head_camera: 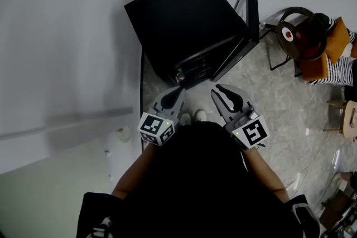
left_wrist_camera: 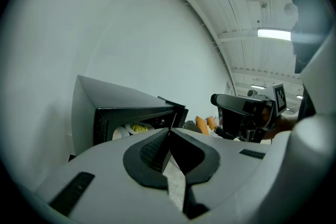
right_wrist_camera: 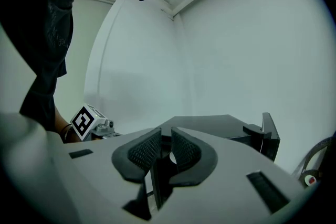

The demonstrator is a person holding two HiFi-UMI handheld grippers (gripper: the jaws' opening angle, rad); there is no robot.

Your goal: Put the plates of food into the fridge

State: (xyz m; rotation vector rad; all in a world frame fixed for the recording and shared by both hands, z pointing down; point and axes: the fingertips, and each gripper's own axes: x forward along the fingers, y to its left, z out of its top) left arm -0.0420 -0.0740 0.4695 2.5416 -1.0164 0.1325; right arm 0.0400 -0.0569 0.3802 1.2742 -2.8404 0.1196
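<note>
Nearest us, left tongs [left_wrist_camera: 169,134] pressed together and right tongs [right_wrist_camera: 166,134] narrowly parted, both empty; plates of food [left_wrist_camera: 137,127] lie inside the open fridge [left_wrist_camera: 121,102].

A round dark chair [head_camera: 304,42] stands beside orange cushions [head_camera: 337,39].

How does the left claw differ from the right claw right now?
The left claw has its jaws closed tip to tip; the right claw has a narrow gap between its jaws. The left claw's view looks into the open fridge at plates of food; the right claw's view shows the fridge's top and its door. Both are empty and aimed toward the fridge.
</note>
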